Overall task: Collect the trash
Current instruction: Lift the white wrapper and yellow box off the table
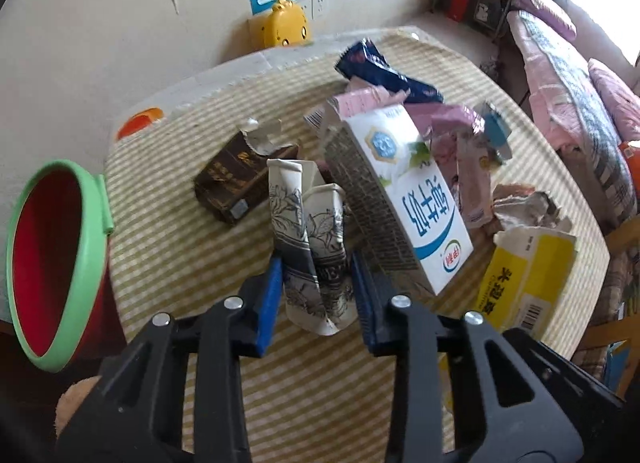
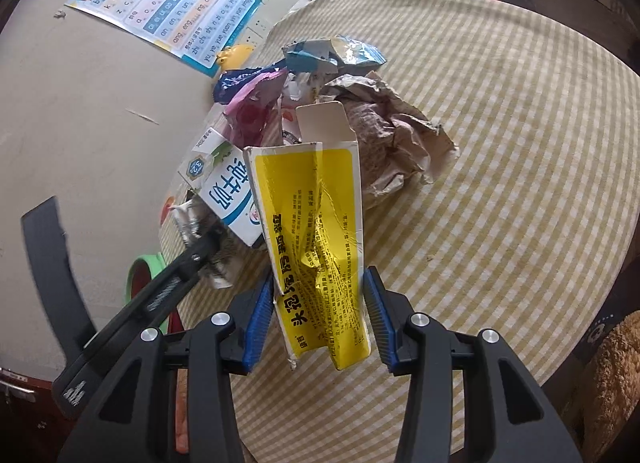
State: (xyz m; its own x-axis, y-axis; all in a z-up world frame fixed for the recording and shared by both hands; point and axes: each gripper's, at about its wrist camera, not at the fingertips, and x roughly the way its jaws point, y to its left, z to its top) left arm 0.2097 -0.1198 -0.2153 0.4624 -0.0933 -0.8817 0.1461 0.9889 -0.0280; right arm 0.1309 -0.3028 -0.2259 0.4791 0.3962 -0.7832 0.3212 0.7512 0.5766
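Observation:
My left gripper [image 1: 318,295] is shut on a crushed paper cup [image 1: 312,247] with a grey flower print; both blue pads press its sides over the table. The right gripper [image 2: 320,315] is shut on a flattened yellow box [image 2: 320,235], whose open flap points away from me. That yellow box [image 1: 524,283] also shows at the right of the left wrist view. Behind both lies a trash pile: a white and blue milk carton [image 1: 416,199], a brown box [image 1: 232,183], a dark blue wrapper [image 1: 376,67], pink wrappers [image 1: 452,135] and crumpled brown paper [image 2: 392,143].
A red bin with a green rim [image 1: 52,263] stands beside the table's left edge. The round table has a yellow checked cloth [image 2: 500,183]. A wall with posters [image 2: 180,19] is behind it, and a bed [image 1: 568,103] is at the right.

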